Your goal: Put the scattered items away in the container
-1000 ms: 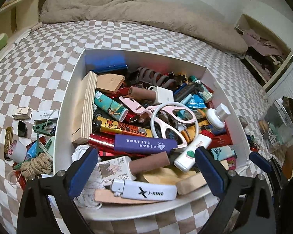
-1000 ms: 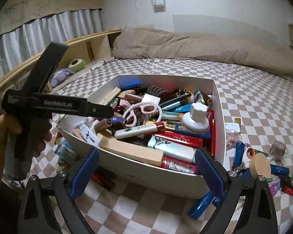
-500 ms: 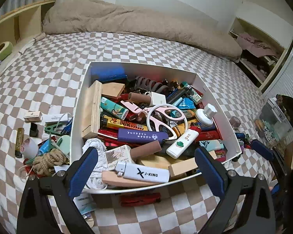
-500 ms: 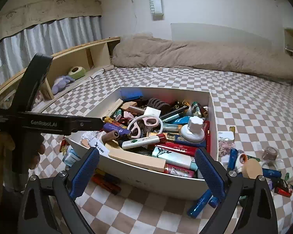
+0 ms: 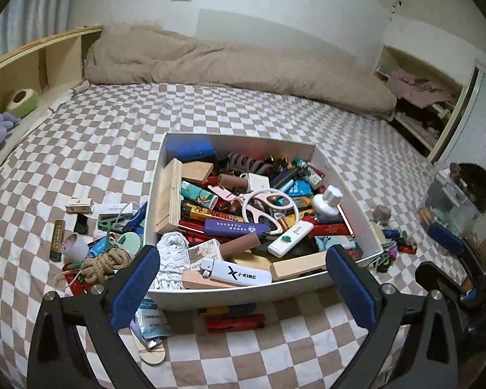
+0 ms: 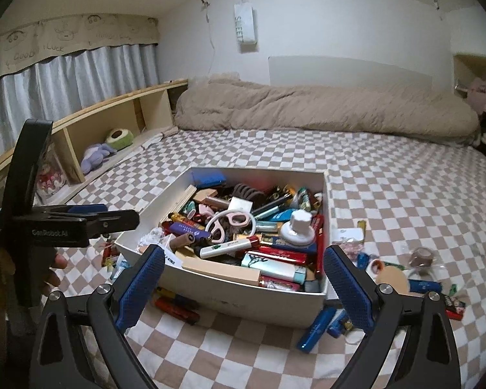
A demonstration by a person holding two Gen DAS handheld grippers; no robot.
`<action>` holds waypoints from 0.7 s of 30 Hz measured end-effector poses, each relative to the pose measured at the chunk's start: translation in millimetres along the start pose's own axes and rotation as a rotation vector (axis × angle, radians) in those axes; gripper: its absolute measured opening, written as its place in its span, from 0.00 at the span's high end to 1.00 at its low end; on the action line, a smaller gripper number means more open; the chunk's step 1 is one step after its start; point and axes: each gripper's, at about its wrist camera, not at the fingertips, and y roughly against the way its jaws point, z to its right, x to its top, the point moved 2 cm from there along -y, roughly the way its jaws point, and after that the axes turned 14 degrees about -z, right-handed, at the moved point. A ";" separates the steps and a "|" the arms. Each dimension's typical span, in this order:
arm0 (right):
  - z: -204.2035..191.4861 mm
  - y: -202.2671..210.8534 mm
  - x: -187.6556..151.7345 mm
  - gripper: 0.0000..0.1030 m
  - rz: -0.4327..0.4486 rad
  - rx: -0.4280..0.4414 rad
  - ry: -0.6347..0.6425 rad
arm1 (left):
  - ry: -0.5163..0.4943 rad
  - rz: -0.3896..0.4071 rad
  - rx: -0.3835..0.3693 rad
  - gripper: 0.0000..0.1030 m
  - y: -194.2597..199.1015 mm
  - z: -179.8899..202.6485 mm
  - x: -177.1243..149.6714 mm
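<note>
A white box (image 5: 230,291) (image 6: 243,295) sits on the checked bedspread, heaped with lighters, wood blocks, pink scissors (image 5: 262,204) and a white J-KING lighter (image 5: 239,275). Loose items lie left of it, among them a rope coil (image 5: 105,264) and a green clip (image 5: 108,225). Red lighters (image 5: 235,321) lie at its near wall. More small things lie right of it, including a blue tube (image 6: 316,329). My left gripper (image 5: 243,288) hangs open and empty, back from the box's near wall. My right gripper (image 6: 243,288) is open too, empty, also short of the box.
A beige duvet (image 5: 230,64) lies along the far side of the bed. A wooden shelf (image 6: 90,129) with soft toys runs along the left. A hand holds the left gripper's black body (image 6: 26,223) at the left of the right wrist view. An open cupboard (image 5: 421,103) stands at the right.
Both grippers have drawn back and up from the box, so it looks smaller and more bedspread shows in front. Both stayed open. Nothing in the box moved.
</note>
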 end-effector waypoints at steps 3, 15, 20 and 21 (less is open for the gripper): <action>-0.8 13.7 -1.9 0.00 0.021 -0.031 -0.001 | -0.011 0.016 0.015 0.00 13.1 2.9 -5.8; -9.6 55.6 -17.8 0.00 0.049 -0.074 0.016 | -0.099 0.112 0.073 0.00 65.2 29.5 -46.6; -11.0 68.1 -26.4 0.00 0.055 -0.088 0.008 | -0.123 0.150 0.084 0.00 81.1 37.6 -64.1; -11.4 70.3 -28.1 0.00 0.056 -0.091 0.007 | -0.124 0.155 0.080 0.00 83.4 38.4 -67.9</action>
